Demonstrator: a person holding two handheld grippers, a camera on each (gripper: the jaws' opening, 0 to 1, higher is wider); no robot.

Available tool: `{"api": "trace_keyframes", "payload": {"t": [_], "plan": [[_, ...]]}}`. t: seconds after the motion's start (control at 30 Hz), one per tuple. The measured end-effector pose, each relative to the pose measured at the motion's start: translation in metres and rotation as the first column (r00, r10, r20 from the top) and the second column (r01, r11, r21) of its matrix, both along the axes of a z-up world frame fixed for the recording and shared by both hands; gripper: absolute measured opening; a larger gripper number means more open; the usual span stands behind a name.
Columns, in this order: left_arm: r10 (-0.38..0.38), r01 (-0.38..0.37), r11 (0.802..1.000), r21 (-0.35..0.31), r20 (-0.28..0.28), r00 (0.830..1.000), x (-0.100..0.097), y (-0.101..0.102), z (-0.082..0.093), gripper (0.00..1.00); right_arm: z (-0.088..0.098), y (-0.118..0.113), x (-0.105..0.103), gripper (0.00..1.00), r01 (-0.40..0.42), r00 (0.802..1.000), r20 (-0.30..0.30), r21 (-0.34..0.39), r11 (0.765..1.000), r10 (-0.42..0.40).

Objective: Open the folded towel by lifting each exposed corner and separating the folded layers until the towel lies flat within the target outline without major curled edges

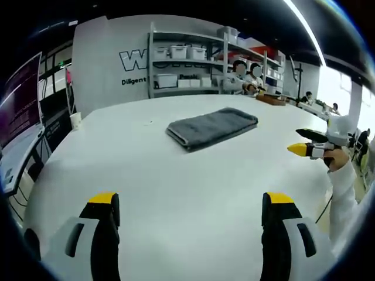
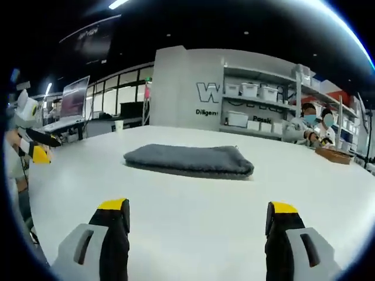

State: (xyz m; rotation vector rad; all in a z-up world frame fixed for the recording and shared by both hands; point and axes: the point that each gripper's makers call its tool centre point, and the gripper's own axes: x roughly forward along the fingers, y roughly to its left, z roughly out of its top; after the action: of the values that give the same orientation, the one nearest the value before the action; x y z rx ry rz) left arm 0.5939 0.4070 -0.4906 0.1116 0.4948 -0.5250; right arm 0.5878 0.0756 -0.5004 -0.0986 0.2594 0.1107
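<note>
A folded dark grey towel [image 1: 211, 127] lies on the white table [image 1: 176, 175], some way ahead of both grippers. My left gripper [image 1: 190, 202] hovers open over the near table with nothing between its yellow-tipped jaws. Its fingers [image 2: 40, 153] enter the right gripper view at the far left, held by a hand. From the other side, my right gripper [image 2: 196, 211] is open too, low over the table, facing the towel [image 2: 187, 160] along its long side. That same right gripper [image 1: 310, 145] appears at the right edge of the left gripper view, held by a sleeved hand.
A paper cup [image 1: 75, 120] stands near the table's far left edge. Behind the table are shelves with white bins [image 1: 187, 67], a grey wall with lettering, and seated people [image 2: 313, 126] at a wooden tray [image 2: 334, 154]. Screens [image 1: 20, 99] stand at the left.
</note>
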Motion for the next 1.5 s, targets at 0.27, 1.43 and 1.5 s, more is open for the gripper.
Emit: {"api": "trace_keyframes", "payload": {"t": [0.27, 1.43, 1.5], "plan": [[0.003, -0.003, 1.000, -0.005, 0.004, 1.000, -0.001, 0.002, 0.001, 0.99, 0.003, 0.020, 0.040, 0.98, -0.124, 0.992, -0.049, -0.108, 0.986, 0.119], [0.059, -0.058, 0.997, -0.041, 0.018, 0.998, -0.002, 0.029, 0.005, 0.99, -0.023, 0.188, 0.170, 0.71, -0.450, 0.890, -0.090, -0.333, 0.828, 0.448], [0.061, -0.060, 0.997, -0.044, 0.017, 0.998, -0.002, 0.029, 0.004, 0.99, -0.027, 0.193, 0.172, 0.66, -0.460, 0.884, -0.091, -0.343, 0.819, 0.458]]}}
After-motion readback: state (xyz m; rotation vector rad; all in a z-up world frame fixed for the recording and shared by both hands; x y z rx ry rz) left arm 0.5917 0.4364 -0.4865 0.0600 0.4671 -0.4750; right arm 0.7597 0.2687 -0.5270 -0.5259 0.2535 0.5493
